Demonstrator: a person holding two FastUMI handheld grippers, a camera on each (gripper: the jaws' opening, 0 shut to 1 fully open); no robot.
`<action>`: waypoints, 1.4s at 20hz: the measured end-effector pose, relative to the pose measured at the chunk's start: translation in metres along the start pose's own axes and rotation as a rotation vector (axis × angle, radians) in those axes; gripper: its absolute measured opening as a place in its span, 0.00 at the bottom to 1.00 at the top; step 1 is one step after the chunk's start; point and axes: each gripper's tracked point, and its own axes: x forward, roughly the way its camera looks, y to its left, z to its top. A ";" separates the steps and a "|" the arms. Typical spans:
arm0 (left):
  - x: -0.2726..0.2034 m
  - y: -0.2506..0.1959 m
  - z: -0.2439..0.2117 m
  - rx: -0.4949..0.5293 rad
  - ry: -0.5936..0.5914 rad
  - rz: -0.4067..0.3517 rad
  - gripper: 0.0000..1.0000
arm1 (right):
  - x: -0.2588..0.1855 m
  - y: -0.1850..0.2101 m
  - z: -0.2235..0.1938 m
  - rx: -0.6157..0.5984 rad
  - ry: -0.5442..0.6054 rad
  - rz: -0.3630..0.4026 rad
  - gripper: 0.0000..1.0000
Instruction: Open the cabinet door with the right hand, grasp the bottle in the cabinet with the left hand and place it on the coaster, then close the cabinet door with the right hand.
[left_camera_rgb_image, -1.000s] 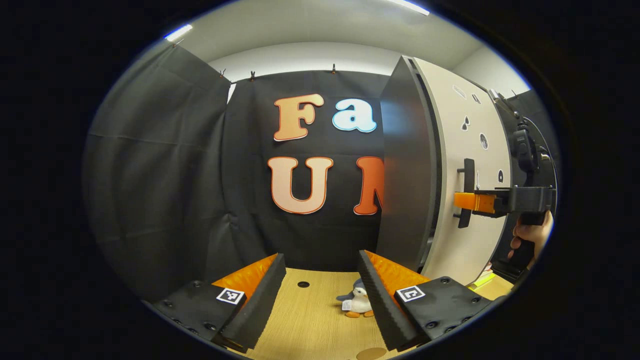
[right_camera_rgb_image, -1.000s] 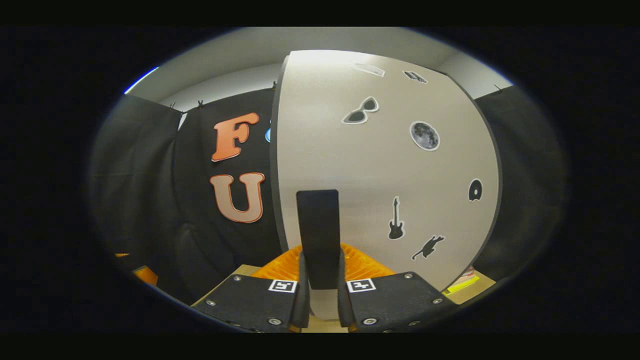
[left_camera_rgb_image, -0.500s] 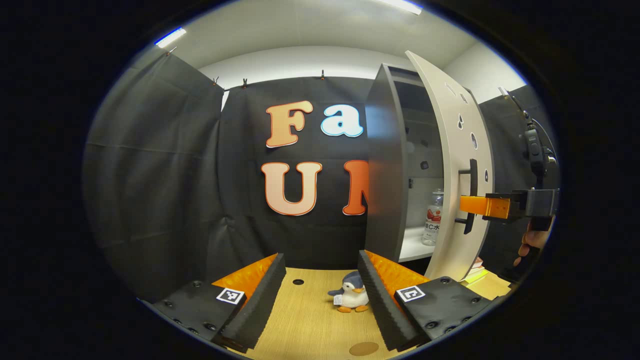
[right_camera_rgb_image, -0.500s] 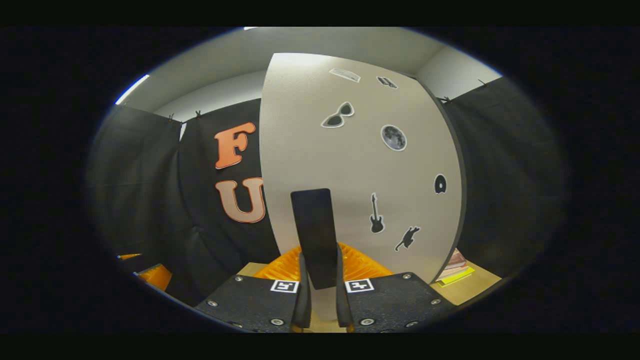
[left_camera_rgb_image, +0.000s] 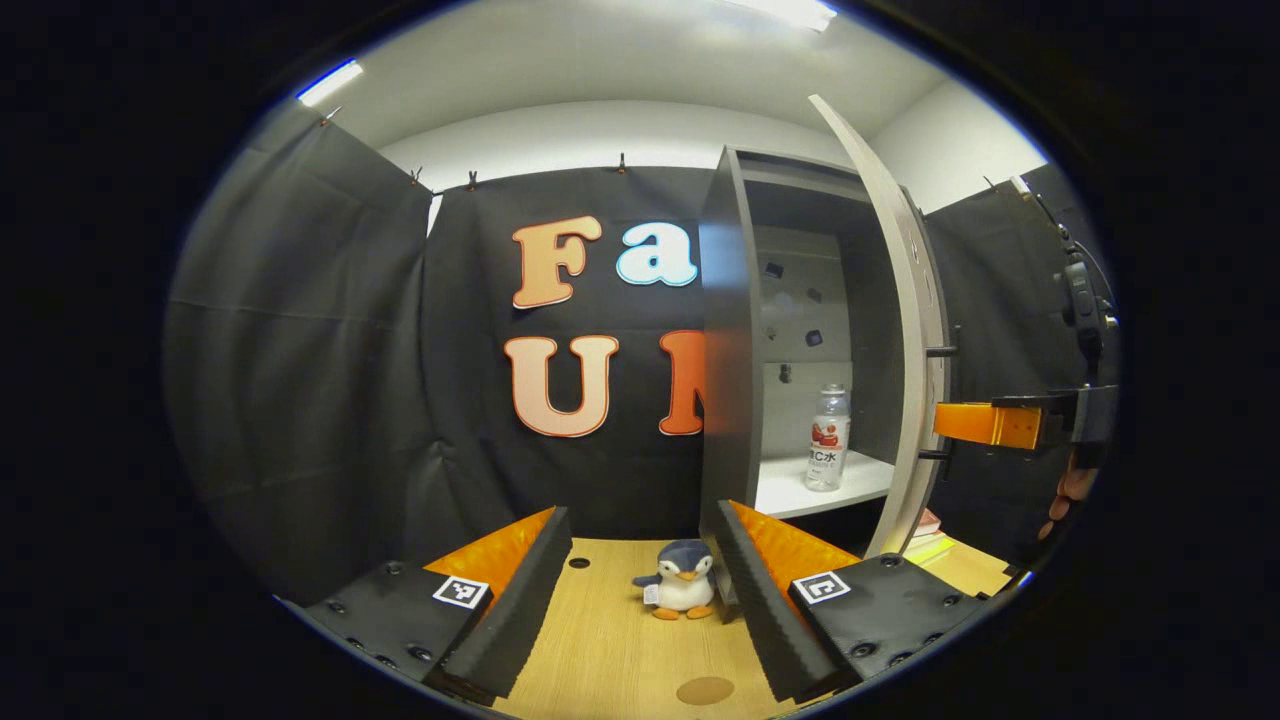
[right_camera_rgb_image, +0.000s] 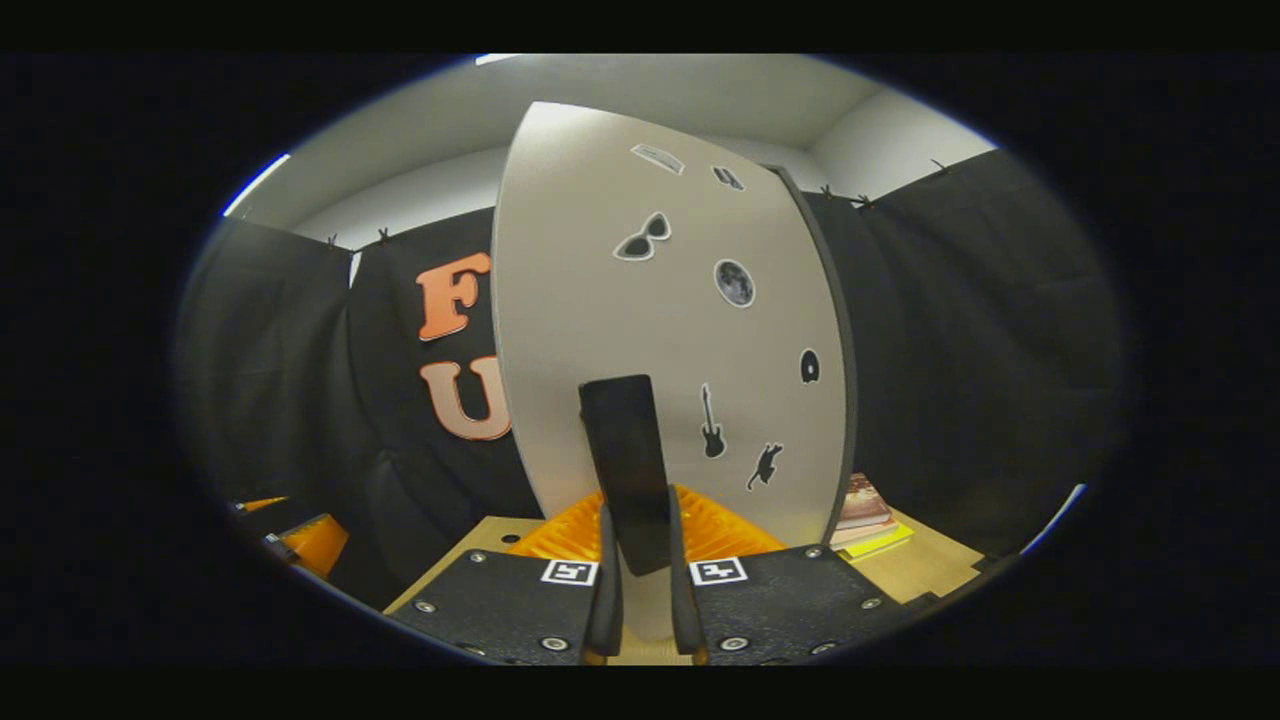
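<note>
Right gripper (right_camera_rgb_image: 640, 560) pinches the door handle (right_camera_rgb_image: 628, 470) with the cabinet door (right_camera_rgb_image: 640, 330) swung wide, so next the spread left gripper (left_camera_rgb_image: 640, 590) must reach the bottle (left_camera_rgb_image: 827, 440) standing on the shelf (left_camera_rgb_image: 790, 495).

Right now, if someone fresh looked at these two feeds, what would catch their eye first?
The pale cabinet door, dotted with small stickers, stands swung open with the right gripper shut on its dark handle. Inside the cabinet, a clear bottle stands upright on the white shelf. A toy penguin sits on the wooden table between the open left gripper's fingers.
</note>
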 end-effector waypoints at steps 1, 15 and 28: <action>-0.003 -0.005 0.000 0.000 0.002 -0.008 0.95 | -0.004 -0.004 0.001 0.002 -0.001 -0.007 0.19; -0.029 -0.083 -0.009 -0.018 0.038 -0.125 0.95 | -0.037 -0.079 0.006 0.010 -0.028 -0.099 0.16; -0.049 -0.131 -0.013 -0.041 0.058 -0.146 0.95 | -0.072 -0.215 0.016 0.047 -0.056 -0.062 0.16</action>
